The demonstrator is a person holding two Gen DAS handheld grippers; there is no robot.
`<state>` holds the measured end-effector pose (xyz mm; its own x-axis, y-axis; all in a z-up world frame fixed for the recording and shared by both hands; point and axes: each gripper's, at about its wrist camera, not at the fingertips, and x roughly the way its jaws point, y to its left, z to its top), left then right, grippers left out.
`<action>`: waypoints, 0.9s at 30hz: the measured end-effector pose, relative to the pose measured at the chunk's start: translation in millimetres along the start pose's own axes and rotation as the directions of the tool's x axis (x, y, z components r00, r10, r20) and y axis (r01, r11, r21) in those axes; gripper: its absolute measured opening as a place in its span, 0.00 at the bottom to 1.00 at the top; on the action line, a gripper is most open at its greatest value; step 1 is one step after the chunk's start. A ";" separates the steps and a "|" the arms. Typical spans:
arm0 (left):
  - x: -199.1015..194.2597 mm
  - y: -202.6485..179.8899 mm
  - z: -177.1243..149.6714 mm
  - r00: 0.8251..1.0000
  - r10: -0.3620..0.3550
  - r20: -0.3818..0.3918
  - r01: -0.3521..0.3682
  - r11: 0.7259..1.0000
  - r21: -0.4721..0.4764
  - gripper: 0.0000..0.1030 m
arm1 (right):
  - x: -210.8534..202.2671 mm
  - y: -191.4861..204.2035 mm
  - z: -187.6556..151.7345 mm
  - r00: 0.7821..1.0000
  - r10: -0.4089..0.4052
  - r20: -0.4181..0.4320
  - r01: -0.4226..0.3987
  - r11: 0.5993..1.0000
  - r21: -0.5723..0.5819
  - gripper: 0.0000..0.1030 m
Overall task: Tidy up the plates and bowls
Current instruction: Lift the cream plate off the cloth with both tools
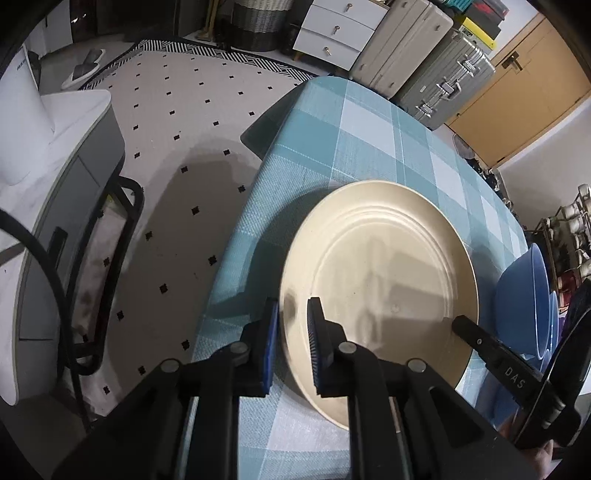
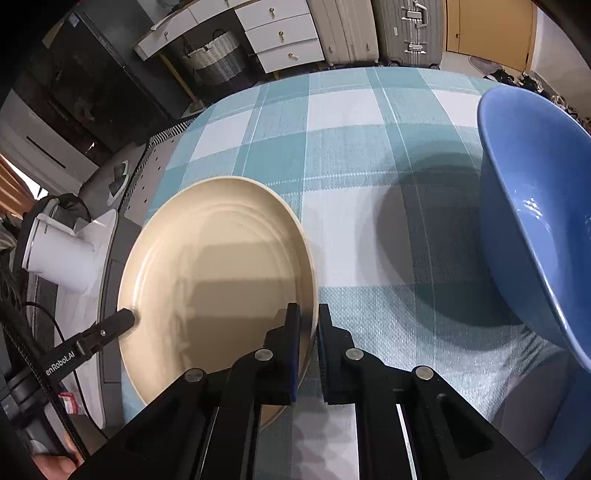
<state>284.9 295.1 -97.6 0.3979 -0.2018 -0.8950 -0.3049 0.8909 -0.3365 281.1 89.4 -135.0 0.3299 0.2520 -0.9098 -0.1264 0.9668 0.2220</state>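
A large cream plate is held between both grippers over the teal checked table. My left gripper is shut on the plate's left rim. My right gripper is shut on the plate's right rim; its finger also shows in the left wrist view. The left gripper's finger shows at the plate's far side in the right wrist view. A blue bowl stands to the right; in the left wrist view it looks like stacked blue bowls.
The table edge drops to a dotted carpet on the left. A white appliance stands on a grey cabinet at the left. Suitcases, white drawers and a woven basket stand beyond the table.
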 end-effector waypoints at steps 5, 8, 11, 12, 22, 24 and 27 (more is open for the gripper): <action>-4.6 0.6 -1.0 0.999 -0.024 0.025 0.024 0.999 -0.023 0.12 | 1.1 -2.3 -3.7 1.000 -0.001 -0.001 0.001 1.000 0.006 0.08; -5.0 -5.8 -3.4 0.998 0.047 0.031 -0.048 0.999 0.018 0.08 | 1.1 -1.8 -4.1 1.000 0.016 -0.014 -0.016 1.000 0.000 0.08; -4.4 -14.5 -7.7 0.989 0.142 0.050 -0.145 0.987 0.075 0.04 | -2.1 1.4 -4.3 1.000 0.015 -0.010 -0.016 1.000 -0.013 0.08; -2.2 -18.9 -9.6 0.983 0.176 0.048 -0.180 0.979 0.100 0.04 | -3.1 2.0 -4.3 1.000 0.023 -0.012 -0.023 1.000 -0.008 0.07; -3.8 -19.8 -15.2 0.976 0.205 0.081 -0.215 0.965 0.148 0.02 | -2.8 2.7 -8.6 1.000 0.026 -0.013 -0.026 0.999 -0.023 0.07; -4.0 -20.4 -15.4 0.976 0.204 0.082 -0.214 0.966 0.147 0.02 | -2.4 1.5 -8.5 1.000 0.027 -0.010 -0.027 0.999 -0.017 0.07; -4.3 -20.7 -15.6 0.975 0.205 0.084 -0.216 0.965 0.150 0.02 | -2.5 2.0 -9.4 1.000 0.025 -0.008 -0.025 0.999 -0.028 0.07</action>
<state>276.0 271.1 -91.3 0.3983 0.0200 -0.9170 -0.2505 0.9641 -0.0878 271.2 90.3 -135.5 0.3191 0.2759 -0.9067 -0.1610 0.9586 0.2350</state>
